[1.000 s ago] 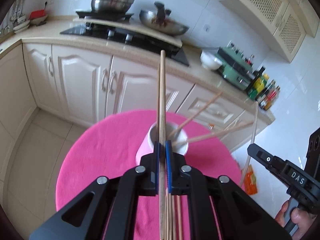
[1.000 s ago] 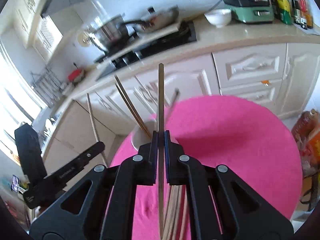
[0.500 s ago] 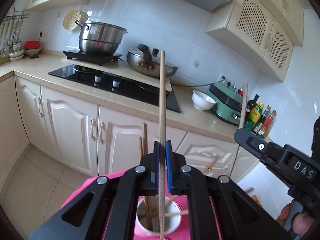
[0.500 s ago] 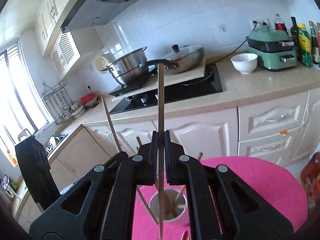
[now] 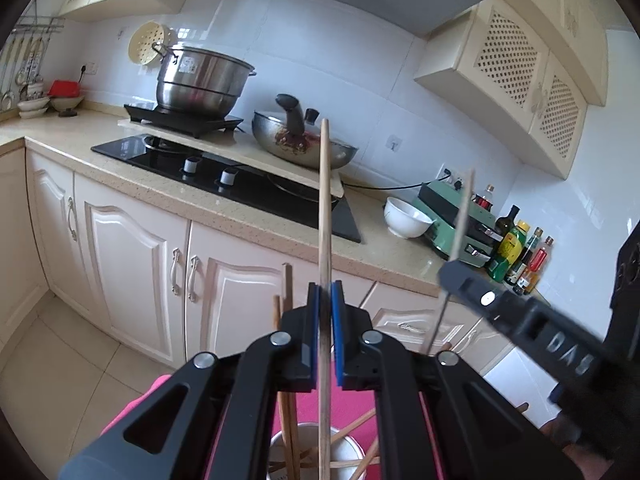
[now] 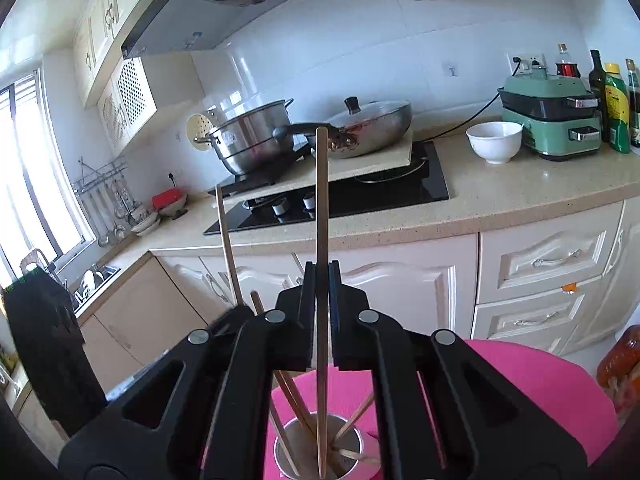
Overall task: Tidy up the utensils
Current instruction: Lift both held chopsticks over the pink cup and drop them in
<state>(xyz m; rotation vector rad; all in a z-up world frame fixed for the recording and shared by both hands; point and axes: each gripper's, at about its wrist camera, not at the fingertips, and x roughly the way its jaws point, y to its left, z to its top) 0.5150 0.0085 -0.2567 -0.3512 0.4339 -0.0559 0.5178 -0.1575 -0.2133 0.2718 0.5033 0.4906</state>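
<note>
Left tool: your left tool [image 5: 325, 320] is clamped on one chopstick [image 5: 325, 208], which stands upright between the blue pads [image 5: 339, 332].
Left chopstick: its lower end hangs inside the mouth of the cup [image 5: 352, 446]; I cannot tell if it touches the bottom.
Right tool: your right tool [image 6: 322, 312] is clamped on a second chopstick [image 6: 321, 216], also upright.
Right chopstick: its lower tip is inside the same cup [image 6: 362, 438], among the others.
Cup: it stands on the pink table [image 6: 540, 380], and several chopsticks [image 6: 294, 396] lean in it at different angles.
Two tools together: the right tool shows in the left view at the right side [image 5: 446, 274], near the left one, with its thin stick [image 5: 464, 216] rising above it.
Background: kitchen counter [image 6: 520, 196] with a steel pot [image 5: 200, 80], a wok [image 5: 304, 148], a white bowl [image 6: 494, 142] and bottles [image 5: 516, 252].
</note>
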